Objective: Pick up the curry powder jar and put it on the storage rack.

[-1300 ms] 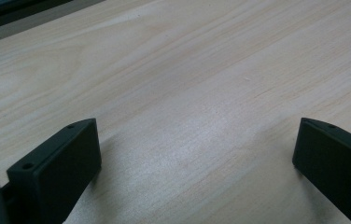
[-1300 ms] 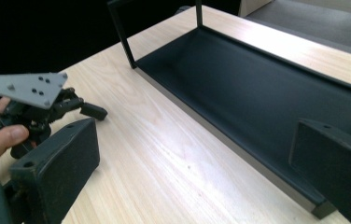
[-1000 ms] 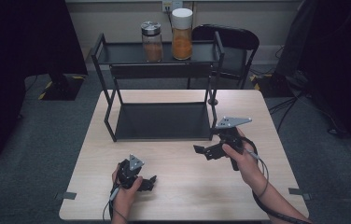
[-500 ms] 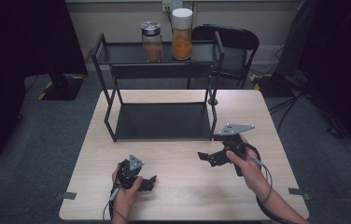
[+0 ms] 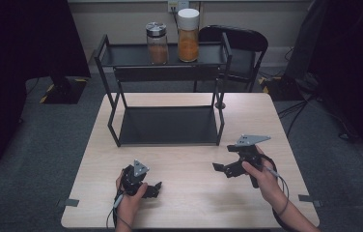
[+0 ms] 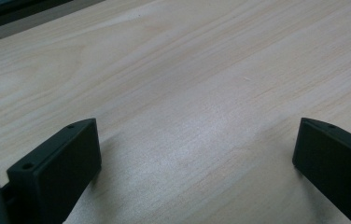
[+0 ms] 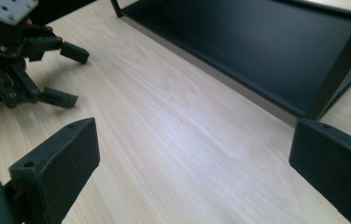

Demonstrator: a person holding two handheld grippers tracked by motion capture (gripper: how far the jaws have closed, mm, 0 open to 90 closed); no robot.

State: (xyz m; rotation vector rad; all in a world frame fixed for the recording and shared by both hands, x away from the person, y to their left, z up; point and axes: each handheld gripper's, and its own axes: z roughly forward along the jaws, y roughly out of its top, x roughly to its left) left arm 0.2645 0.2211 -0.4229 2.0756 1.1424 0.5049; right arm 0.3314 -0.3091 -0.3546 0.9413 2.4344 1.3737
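Both claws, left claw [image 5: 153, 187] and right claw [image 5: 224, 168], gape over bare table [image 5: 189, 193].

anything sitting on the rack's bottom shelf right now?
No: in the high view the rack's bottom shelf is bare, while both jars, the silver-lidded one and the white-lidded one, stand on its top shelf.

I see a dim room, dark at both upper corners of the high view. Soft light from above shines pale on the light wooden table [image 5: 189, 145]. Close up, the big black jaws at the bottom look blurry.
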